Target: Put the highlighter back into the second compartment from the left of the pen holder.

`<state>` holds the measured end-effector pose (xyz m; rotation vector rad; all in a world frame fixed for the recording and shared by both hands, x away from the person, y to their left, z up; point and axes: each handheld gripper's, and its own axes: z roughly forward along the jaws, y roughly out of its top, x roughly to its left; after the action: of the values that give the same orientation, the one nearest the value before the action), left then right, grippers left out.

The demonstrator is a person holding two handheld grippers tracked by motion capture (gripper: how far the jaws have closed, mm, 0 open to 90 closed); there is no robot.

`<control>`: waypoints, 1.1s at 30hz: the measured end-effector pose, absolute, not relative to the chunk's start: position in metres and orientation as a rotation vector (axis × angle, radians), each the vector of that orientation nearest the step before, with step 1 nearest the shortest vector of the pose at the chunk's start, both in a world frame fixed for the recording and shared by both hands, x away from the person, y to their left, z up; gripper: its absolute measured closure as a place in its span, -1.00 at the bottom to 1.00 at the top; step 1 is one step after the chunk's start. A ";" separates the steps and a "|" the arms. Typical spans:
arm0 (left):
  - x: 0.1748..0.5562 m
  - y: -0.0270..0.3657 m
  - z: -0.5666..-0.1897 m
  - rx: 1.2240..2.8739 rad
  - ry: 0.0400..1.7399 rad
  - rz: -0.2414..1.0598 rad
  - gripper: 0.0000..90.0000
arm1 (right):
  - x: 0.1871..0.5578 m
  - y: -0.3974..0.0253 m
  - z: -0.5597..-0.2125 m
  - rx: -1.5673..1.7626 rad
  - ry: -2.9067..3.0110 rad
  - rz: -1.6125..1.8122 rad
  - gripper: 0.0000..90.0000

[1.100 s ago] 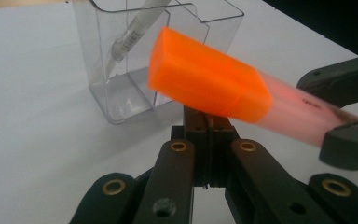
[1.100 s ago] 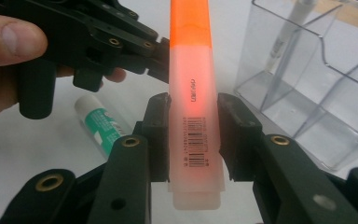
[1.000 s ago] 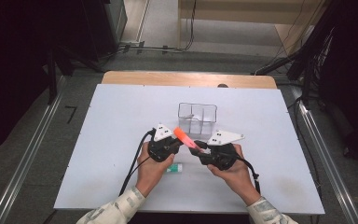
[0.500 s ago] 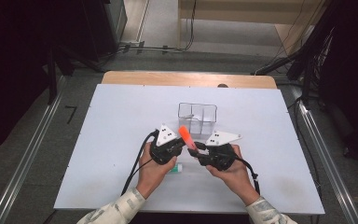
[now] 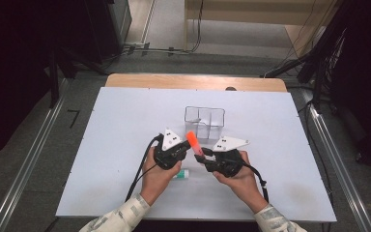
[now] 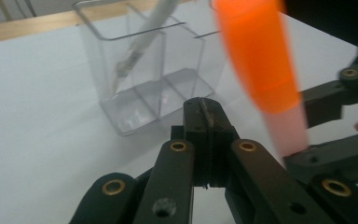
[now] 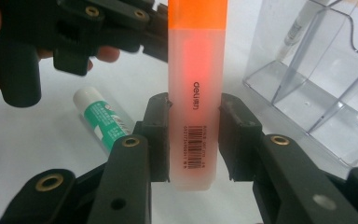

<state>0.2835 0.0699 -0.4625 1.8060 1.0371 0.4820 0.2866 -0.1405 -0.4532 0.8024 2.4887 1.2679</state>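
Since the earlier frames both hands have drawn a little toward the person's edge of the white table [image 5: 101, 145], and the orange highlighter [image 5: 193, 143] has come with them, so it now stands slightly further from the clear organizer [image 5: 205, 121] than before. Nearest to the person, the two sleeves and hands enter from the bottom of the high view. The right gripper [image 5: 204, 155] has its two black jaws pressed against the pale, translucent lower body of the highlighter [image 7: 192, 107], one jaw on each side, and the marker rises between them with its orange cap end up, leaning toward the left gripper in the high view. The left gripper [image 5: 187, 151] is fully closed; in the left gripper view its jaws meet with nothing between them [image 6: 204, 135], and the highlighter [image 6: 261, 70] passes just beside them, at their right side. On the table under the left hand lies a small glue stick [image 5: 180, 174] with a green and white label, which also shows in the right gripper view [image 7: 103, 122], lying flat just behind the jaws. Further away stands the clear organizer [image 6: 144, 79] with its compartments, and a white pen [image 6: 142, 39] leans inside one of them. Beyond it the wooden edge of the table [image 5: 198, 82] runs across.
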 end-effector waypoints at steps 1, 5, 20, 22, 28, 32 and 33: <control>0.285 0.074 -0.463 1.797 1.055 0.469 1.00 | 0.287 -0.141 -0.453 0.808 2.487 1.271 0.44; 0.290 0.092 -0.466 1.763 1.122 0.435 0.92 | 0.290 -0.148 -0.452 0.835 2.471 1.282 0.44; 0.292 0.140 -0.473 1.656 1.293 0.543 0.11 | 0.296 -0.163 -0.450 0.893 2.433 1.294 0.44; 0.291 0.143 -0.475 1.648 1.312 0.568 -0.03 | 0.296 -0.165 -0.450 0.898 2.432 1.295 0.44; 0.290 0.152 -0.477 1.626 1.359 0.634 -0.35 | 0.297 -0.168 -0.450 0.915 2.422 1.295 0.44; 0.289 0.157 -0.482 1.613 1.406 0.672 -0.55 | 0.297 -0.171 -0.449 0.926 2.409 1.300 0.44; 0.288 0.159 -0.482 1.611 1.411 0.666 -0.55 | 0.298 -0.172 -0.449 0.928 2.405 1.301 0.44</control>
<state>0.2882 0.1587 -0.4824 1.6112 1.4113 0.6655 0.2976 -0.1717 -0.4492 0.9275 2.4046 1.3010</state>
